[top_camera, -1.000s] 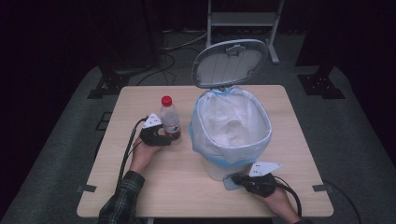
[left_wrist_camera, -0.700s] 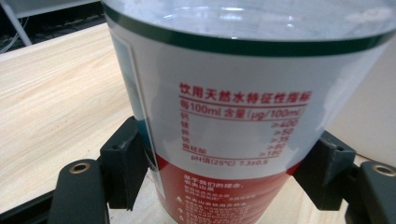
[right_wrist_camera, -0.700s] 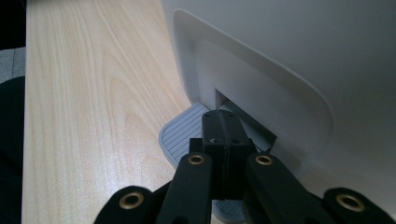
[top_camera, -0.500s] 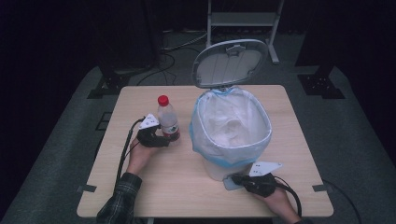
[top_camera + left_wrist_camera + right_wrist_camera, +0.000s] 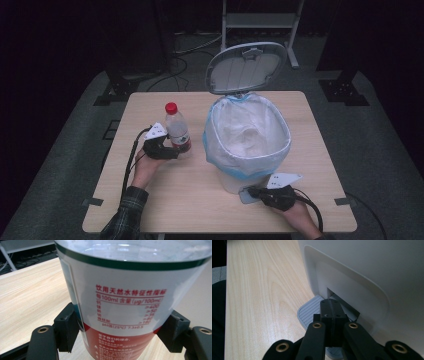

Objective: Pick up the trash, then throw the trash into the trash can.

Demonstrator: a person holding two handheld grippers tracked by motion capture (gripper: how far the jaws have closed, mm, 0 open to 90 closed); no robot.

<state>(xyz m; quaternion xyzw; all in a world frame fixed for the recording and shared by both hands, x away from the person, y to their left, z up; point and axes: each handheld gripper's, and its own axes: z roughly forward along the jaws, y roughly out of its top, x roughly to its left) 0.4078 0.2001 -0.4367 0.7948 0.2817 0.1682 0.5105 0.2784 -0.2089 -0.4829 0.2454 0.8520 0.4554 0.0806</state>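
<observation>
You are holding the left hand-held gripper against the lower part of the bottle, its jaws sitting on either side of the label and pinching it, as the left gripper view is showing with the bottle between the two black jaws. The bottle is standing upright on the worktop, red cap up, just left of the bin. The bin is standing mid-worktop with its lid raised and a white liner inside. Your right hand-held gripper is lying low at the near side of the bin, jaws pressed together, their tips resting over the grey pedal at the bin's base.
</observation>
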